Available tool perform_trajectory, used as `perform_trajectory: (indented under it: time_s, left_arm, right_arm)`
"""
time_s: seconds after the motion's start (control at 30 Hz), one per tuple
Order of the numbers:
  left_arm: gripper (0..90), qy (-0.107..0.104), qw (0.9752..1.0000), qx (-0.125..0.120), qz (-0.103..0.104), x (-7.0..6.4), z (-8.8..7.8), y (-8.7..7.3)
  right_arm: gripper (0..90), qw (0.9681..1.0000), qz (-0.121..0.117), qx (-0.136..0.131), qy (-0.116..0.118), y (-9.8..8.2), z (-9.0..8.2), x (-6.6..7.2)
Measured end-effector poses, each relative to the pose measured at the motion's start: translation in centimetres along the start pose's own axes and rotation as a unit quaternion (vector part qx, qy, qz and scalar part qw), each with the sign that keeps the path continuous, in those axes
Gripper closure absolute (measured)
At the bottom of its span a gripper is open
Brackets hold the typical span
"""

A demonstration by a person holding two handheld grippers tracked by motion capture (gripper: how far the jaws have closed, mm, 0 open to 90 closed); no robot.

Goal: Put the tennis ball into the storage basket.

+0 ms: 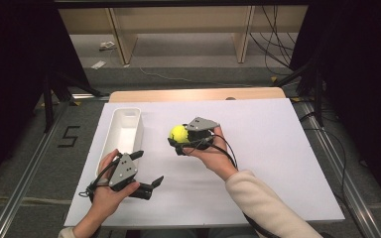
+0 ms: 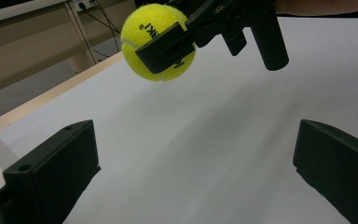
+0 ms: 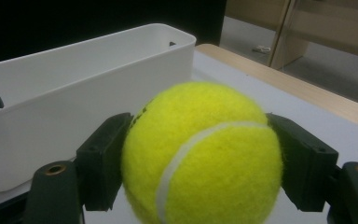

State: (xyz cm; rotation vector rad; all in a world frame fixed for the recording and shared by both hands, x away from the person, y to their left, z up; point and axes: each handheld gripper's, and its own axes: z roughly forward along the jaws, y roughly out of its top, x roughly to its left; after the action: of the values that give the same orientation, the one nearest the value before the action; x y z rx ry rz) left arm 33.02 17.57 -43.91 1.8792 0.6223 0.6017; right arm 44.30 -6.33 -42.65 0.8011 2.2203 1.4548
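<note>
Work in hand: carrying a tennis ball (image 1: 178,133) toward the white bin (image 1: 121,135), as it looks from how things lie.

Right gripper (image 1: 182,140): its fingers (image 3: 103,161) pinch the ball from both sides, pads pressed into the felt.

Ball: held clear of the tabletop (image 1: 258,148), just to the right of the bin in the high view, not yet over it. In the left gripper view it hangs above the white surface with a gap under it.

Left gripper (image 1: 150,169): fingers spread wide with nothing between them, low over the tabletop near the bin's near end, pointing toward the ball.

Done so far: the ball is picked up and lifted, by my reading.

Left to do: probably bring the ball over the bin's open top, lower it and let go; the bin looks empty in the part that can be seen.

Hidden or unclear: the floor of the bin is out of sight in the right gripper view, where only the outer wall and rim show. The ball's printed lettering is partly covered by a finger in the left gripper view. The underside of the ball is cut off at the bottom of the right gripper view. The person's forearms run out of the lower edge of the high view.
</note>
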Motion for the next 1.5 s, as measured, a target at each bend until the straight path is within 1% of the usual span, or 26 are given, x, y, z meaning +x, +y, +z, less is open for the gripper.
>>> perform_trajectory:
  time_s: [0.53, 1.13, 1.33, 1.5]
  left_arm:
    - [0.0, -0.001, 1.0000, 0.000, 0.000, 0.0, 0.0, 0.0]
    - [0.0, -0.001, 1.0000, 0.000, 0.001, 0.0, 0.0, 0.0]
    - [0.0, -0.001, 1.0000, 0.000, 0.001, 0.0, 0.0, 0.0]
    - [0.0, -0.001, 1.0000, 0.000, 0.001, -0.1, 0.0, 0.0]
  right_arm:
    - [27.0, 1.0000, 0.000, 0.000, 0.006, 0.1, 0.5, 0.5]
    - [27.0, 1.0000, 0.003, -0.002, 0.008, 0.5, 0.9, 0.7]
    - [27.0, 1.0000, 0.001, -0.003, 0.009, 0.9, 1.0, 0.8]
    - [27.0, 0.9999, -0.005, -0.004, 0.011, 1.2, 1.3, 1.0]
